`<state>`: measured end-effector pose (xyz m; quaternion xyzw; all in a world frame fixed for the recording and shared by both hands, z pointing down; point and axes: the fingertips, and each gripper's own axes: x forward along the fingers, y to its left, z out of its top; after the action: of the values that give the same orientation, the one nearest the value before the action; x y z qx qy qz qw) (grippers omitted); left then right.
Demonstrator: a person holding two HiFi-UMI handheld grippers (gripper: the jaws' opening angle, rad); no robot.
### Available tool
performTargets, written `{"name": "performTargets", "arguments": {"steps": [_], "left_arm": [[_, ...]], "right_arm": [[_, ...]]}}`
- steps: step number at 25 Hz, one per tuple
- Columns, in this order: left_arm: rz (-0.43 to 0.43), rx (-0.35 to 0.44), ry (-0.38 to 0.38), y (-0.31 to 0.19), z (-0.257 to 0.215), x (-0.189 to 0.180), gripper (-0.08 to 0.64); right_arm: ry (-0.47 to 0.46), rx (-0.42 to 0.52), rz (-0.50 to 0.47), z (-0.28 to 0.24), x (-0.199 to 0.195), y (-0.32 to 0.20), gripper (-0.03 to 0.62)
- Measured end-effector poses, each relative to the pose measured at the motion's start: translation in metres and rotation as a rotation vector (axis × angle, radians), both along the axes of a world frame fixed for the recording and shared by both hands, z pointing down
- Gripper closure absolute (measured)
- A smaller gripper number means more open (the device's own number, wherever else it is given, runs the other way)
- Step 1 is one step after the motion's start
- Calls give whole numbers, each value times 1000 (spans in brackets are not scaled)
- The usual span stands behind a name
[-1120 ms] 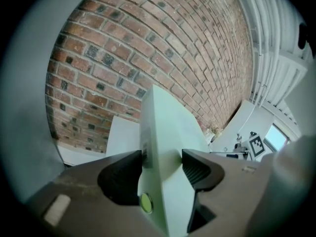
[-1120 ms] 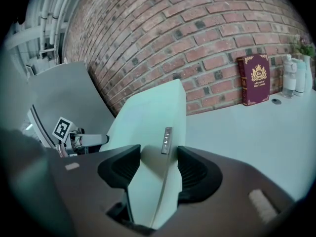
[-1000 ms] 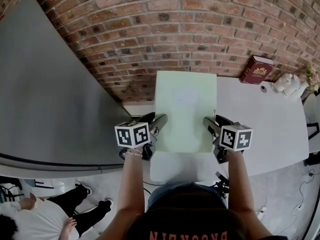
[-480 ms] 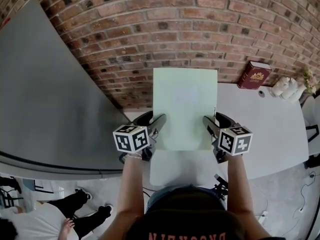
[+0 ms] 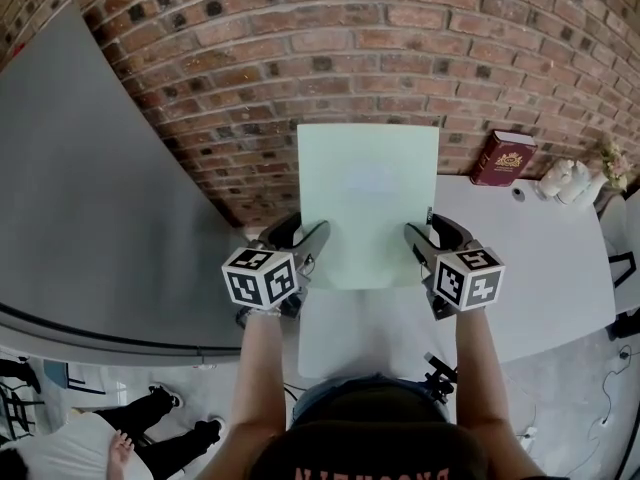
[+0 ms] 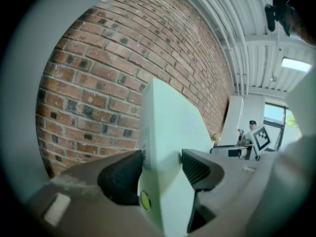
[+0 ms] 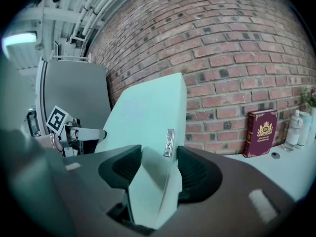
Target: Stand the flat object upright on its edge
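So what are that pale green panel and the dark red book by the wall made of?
The pale green panel looks like matte plastic or coated board: even colour, no shine, crisp thick edge, staying flat while held. The dark red book is a hardcover, likely cloth or leatherette with a gold-stamped emblem; which one, I can't tell.

We are looking at a white desk. A dark red book is standing on it at the back, and some white bottles are sitting near the book.
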<state>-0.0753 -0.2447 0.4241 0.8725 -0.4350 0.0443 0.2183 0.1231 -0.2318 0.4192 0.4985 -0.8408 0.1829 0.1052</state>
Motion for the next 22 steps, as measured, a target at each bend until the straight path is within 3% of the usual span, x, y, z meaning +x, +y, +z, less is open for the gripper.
{"name": "performTargets", "arguments": {"steps": [15,22], "left_arm": [[-1,177,-103,-12,-40,7,299],[-7,201,-155,-15,-38,8,301]], "right_arm": [[131,175,26,-41,3,-12,371],[219,227,42,-44,2,-17,374]]}}
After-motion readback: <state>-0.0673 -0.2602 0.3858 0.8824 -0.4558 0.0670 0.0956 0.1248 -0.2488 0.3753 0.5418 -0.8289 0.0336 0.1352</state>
